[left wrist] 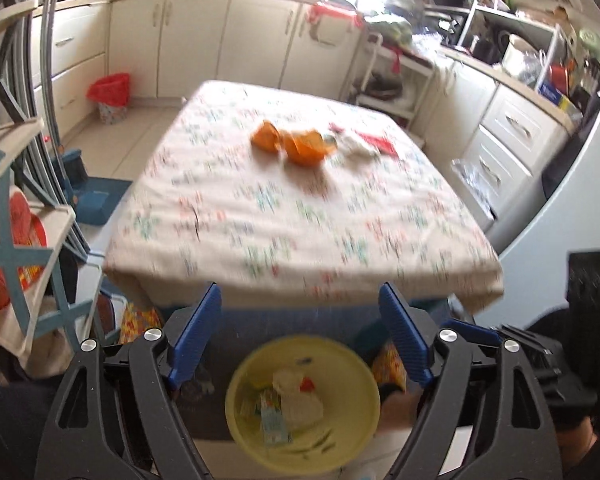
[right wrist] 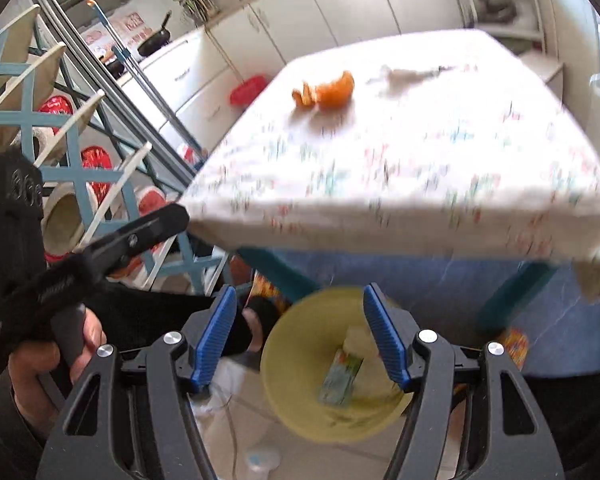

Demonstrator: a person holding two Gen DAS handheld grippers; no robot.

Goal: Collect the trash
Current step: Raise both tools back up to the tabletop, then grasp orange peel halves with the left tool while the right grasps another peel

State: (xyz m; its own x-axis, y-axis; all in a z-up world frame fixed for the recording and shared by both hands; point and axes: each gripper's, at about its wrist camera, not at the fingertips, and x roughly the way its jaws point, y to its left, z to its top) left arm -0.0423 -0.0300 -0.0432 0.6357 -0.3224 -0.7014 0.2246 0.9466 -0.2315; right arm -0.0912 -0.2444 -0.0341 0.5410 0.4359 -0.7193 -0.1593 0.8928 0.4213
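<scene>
Orange peels [left wrist: 292, 142] lie near the far middle of the flowered tablecloth [left wrist: 280, 216], with a crumpled white tissue [left wrist: 358, 146] and a red wrapper [left wrist: 380, 142] just to their right. A yellow bowl [left wrist: 244, 404] sits low, below the table's near edge, holding paper scraps and a small carton. My left gripper [left wrist: 300, 288] hangs open above the bowl, with nothing between its blue pads. My right gripper [right wrist: 300, 290] is open too, over the bowl [right wrist: 300, 340] and not touching it. The right wrist view also shows the peels [right wrist: 328, 90] and the tissue [right wrist: 404, 76]. The table and bowl are blurred.
A red-lined waste bin [left wrist: 110, 96] stands on the floor by the white cabinets. A blue dustpan [left wrist: 96, 200] and a blue-and-cream rack [left wrist: 20, 220] crowd the table's left side. Drawers [left wrist: 508, 132] and a cluttered counter line the right. A hand [right wrist: 40, 360] grips the left tool.
</scene>
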